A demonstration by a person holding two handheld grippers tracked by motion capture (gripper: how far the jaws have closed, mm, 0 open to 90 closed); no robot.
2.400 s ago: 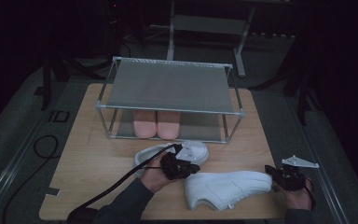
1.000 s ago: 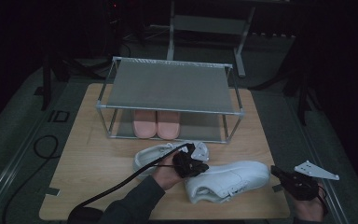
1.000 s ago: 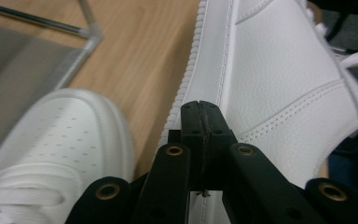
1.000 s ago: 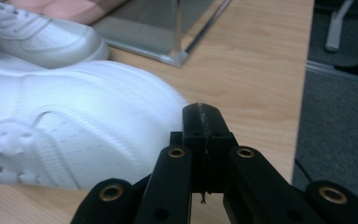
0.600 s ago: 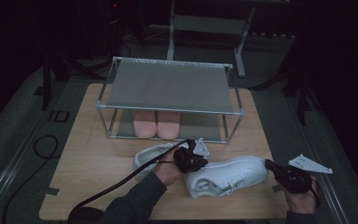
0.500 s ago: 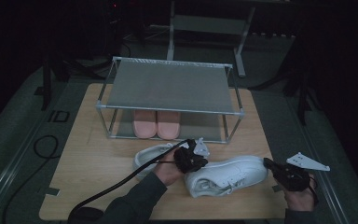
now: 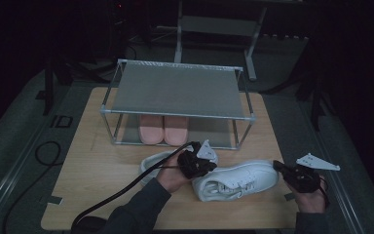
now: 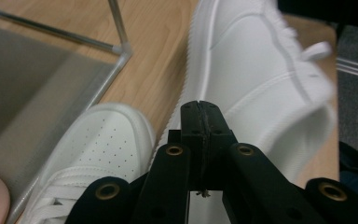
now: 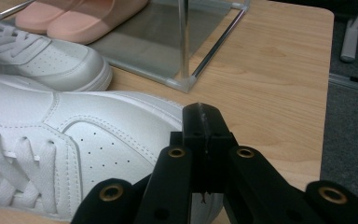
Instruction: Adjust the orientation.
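**Shoes by the rack**

Shoes are the job here. One white shoe (image 7: 236,181) lies near the front edge of the tabletop (image 7: 92,161), a bit right of the middle. The left tool (image 7: 200,165) is at its heel end. Its jaws are pressed together, and I cannot tell if they pinch a bit of the shoe. The right tool (image 7: 281,170) is at the toe end, with its jaws together too. It seems to be pushing the toe, not gripping it.

What could go wrong? I think the shoe could slip. Two shut tools only squeeze it from the ends, so if one hand moves faster, the shoe may twist and drop. It could also bump the other white shoe (image 7: 163,163), which lies just behind it. If it is lifted toward the rack (image 7: 177,90), it might hit the metal leg (image 9: 182,37) at the near corner.

Now let us count:
- white shoes: two
- pink slippers (image 7: 163,129): two, side by side on the low shelf of the rack
- racks: one, at the back of the tabletop
- tools: two
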